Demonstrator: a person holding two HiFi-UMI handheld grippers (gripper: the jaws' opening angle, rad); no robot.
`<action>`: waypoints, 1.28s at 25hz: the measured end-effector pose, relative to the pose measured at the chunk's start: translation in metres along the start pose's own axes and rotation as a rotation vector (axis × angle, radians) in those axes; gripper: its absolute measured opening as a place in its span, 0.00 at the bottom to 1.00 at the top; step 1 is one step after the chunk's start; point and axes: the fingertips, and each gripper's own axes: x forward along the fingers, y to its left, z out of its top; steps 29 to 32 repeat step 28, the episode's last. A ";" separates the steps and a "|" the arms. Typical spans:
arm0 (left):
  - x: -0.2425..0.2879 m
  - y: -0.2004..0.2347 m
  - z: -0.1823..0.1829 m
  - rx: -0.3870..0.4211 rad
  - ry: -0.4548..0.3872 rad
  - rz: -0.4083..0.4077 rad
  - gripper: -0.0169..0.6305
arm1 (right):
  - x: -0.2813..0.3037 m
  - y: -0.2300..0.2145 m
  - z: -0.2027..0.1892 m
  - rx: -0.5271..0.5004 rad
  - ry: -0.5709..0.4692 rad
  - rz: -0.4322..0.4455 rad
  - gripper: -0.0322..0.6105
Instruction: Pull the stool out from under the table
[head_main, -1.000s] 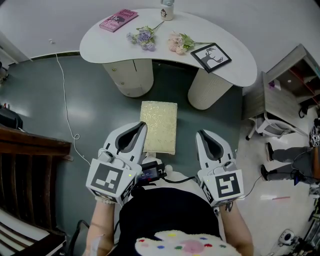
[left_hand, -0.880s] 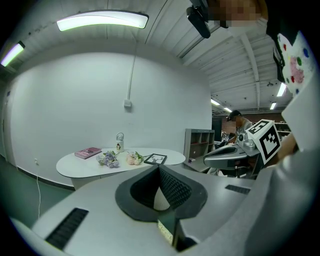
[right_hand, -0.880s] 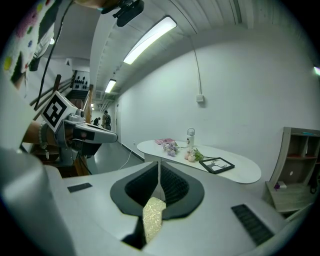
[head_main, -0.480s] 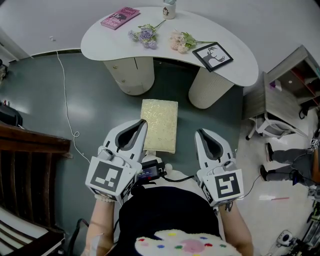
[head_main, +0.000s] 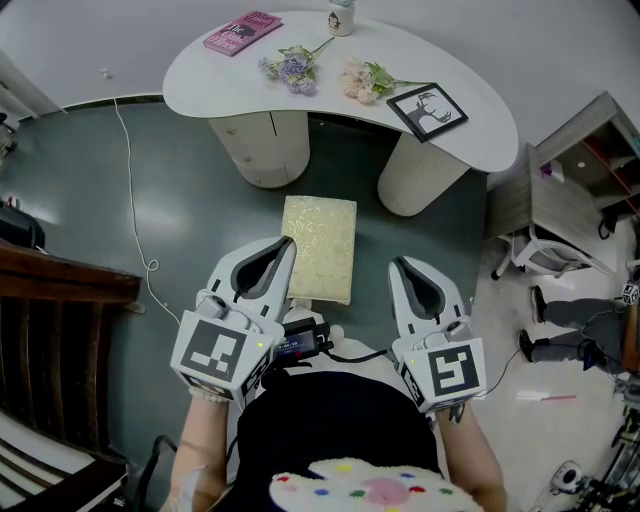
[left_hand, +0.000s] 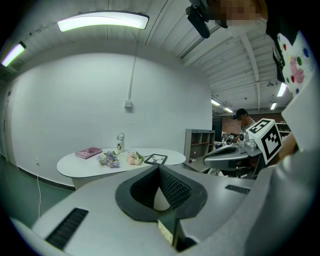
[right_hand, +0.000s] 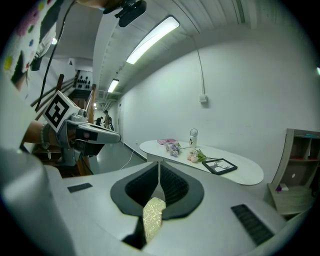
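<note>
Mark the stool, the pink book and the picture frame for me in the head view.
stool (head_main: 320, 245), head view, middle of its yellow seat top.
pink book (head_main: 242, 32), head view, centre of its cover.
picture frame (head_main: 427, 111), head view, centre of the picture.

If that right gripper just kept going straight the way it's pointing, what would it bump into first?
Probably the white table, around its near edge by the flowers. Nothing shows in between, though the depth is hard to judge.
</note>
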 end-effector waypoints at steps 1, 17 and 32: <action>0.000 0.000 0.000 0.000 0.000 0.000 0.05 | 0.000 0.000 0.000 -0.001 0.000 0.001 0.11; 0.000 -0.001 -0.001 -0.002 -0.003 0.002 0.05 | 0.001 0.001 -0.002 -0.004 0.008 0.005 0.11; 0.002 -0.002 -0.002 0.006 0.003 -0.003 0.05 | 0.002 0.001 -0.006 -0.002 0.018 0.008 0.11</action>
